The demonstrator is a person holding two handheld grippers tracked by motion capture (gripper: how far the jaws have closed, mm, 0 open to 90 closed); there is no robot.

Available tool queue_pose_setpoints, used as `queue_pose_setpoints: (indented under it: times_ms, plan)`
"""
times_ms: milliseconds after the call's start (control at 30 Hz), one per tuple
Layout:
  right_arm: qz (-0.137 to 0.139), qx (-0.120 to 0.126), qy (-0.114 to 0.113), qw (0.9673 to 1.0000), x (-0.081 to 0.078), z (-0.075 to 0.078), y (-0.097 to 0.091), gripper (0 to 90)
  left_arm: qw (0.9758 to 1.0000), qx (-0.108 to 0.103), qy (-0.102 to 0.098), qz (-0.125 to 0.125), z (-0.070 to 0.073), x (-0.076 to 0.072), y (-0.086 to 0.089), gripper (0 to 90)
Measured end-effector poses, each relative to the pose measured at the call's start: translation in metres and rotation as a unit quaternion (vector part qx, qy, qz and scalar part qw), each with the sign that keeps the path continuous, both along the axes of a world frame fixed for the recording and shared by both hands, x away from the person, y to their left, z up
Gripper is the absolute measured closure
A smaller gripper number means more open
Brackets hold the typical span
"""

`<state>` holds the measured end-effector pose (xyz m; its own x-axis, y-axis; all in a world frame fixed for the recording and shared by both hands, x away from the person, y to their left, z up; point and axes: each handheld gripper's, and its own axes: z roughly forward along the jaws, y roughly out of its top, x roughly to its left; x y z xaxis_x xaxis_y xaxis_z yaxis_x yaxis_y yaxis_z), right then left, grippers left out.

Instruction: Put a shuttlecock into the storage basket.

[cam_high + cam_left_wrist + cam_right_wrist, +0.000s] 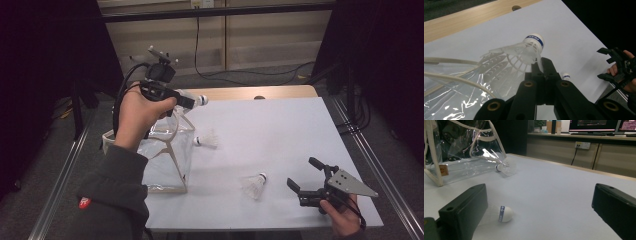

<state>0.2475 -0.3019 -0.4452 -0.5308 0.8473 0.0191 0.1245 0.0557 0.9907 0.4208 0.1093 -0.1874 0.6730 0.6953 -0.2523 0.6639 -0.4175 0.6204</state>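
Nearest us in the high view, our right gripper [303,176] sits low at the table [280,130] edge, jaws spread wide with nothing between them. One shuttlecock [254,185] lies on the white top just off its jaw tips. Our left gripper [192,101] is lifted above the clear bag [162,155], jaws pinched on a second shuttlecock [200,99]. A third shuttlecock [206,140] lies beside the bag, below those jaws.

Left gripper view: our jaws are closed on the skirt edge of the held shuttlecock [524,51]; its white cork points up and away from the tips. The bag [451,85] lies left of the jaws. Beyond them to the right we see the right gripper [616,65], apart.

Right gripper view: jaws wide. The near shuttlecock [502,213] lies just beside the left jaw, cork toward the gap. Ahead and left, another shuttlecock [505,166] rests against the bag [461,150].
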Motion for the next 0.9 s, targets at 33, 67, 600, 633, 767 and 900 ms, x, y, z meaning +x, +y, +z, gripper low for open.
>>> queue_pose_setpoints:
  times_ms: [33,67,600,633,767,900]
  plan:
    - [0.0,0.0,0.0,1.0,0.0,0.0,0.0,0.2,1.0,0.0,0.0,0.002,0.0,0.0,0.001,90.0]
    - [0.0,0.0,0.0,1.0,0.0,0.0,0.0,0.2,1.0,0.0,0.0,0.003,0.0,0.0,0.001,90.0]
    - [0.0,-0.002,-0.001,1.0,0.0,0.0,0.0,0.2,0.9998,0.002,-0.002,0.017,0.0,0.004,0.014,90.0]
    - [0.0,-0.002,-0.001,1.0,0.0,0.0,0.0,0.2,0.9998,0.002,0.0,0.019,0.0,0.004,0.015,90.0]
    - [0.0,0.001,0.0,1.0,0.0,0.0,0.0,0.2,0.9997,0.005,-0.001,0.023,0.0,0.004,0.018,90.0]
    - [0.0,-0.003,0.0,1.0,0.0,0.0,0.0,0.2,0.9996,0.005,0.0,0.027,0.0,0.005,0.021,90.0]
